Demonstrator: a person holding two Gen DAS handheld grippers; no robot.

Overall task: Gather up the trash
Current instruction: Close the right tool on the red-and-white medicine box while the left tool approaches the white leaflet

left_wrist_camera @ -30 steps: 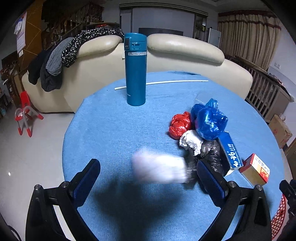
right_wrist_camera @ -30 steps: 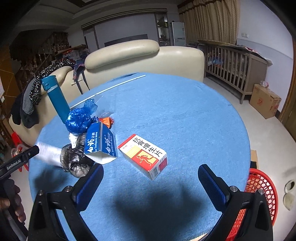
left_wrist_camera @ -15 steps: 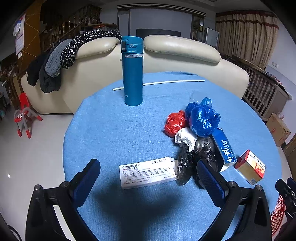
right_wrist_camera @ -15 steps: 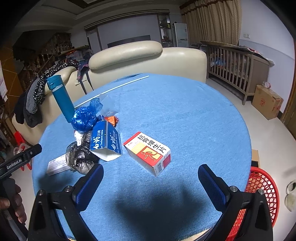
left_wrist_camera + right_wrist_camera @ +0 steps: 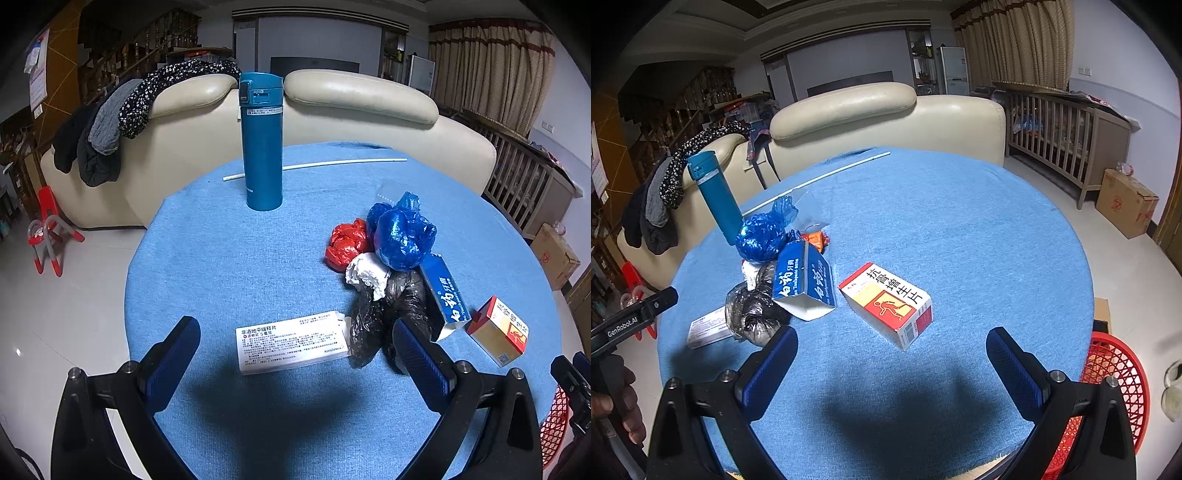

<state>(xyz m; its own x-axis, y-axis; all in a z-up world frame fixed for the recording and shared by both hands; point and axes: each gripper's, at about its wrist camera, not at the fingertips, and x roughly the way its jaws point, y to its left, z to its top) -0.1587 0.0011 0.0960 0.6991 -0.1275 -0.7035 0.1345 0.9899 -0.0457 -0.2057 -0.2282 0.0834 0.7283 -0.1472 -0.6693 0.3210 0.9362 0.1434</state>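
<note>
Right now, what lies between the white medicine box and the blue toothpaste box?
The crumpled black plastic bag lies between the white medicine box and blue toothpaste box, clearest in the left wrist view.

1. A round table with a blue cloth (image 5: 229, 266) fills the view.
2. The left gripper (image 5: 295, 354) hovers low over its near edge, fingers spread wide, holding nothing.
3. A white printed box (image 5: 291, 343) lies flat between the fingers.
4. Right of it sits a heap: black bag (image 5: 391, 314), white wad (image 5: 365, 273), red bag (image 5: 345, 243), blue bag (image 5: 402, 240), blue carton (image 5: 445, 291).
5. A red-and-yellow box (image 5: 498, 330) lies near the right edge.
6. A teal flask (image 5: 261, 142) stands upright farther back.
</note>
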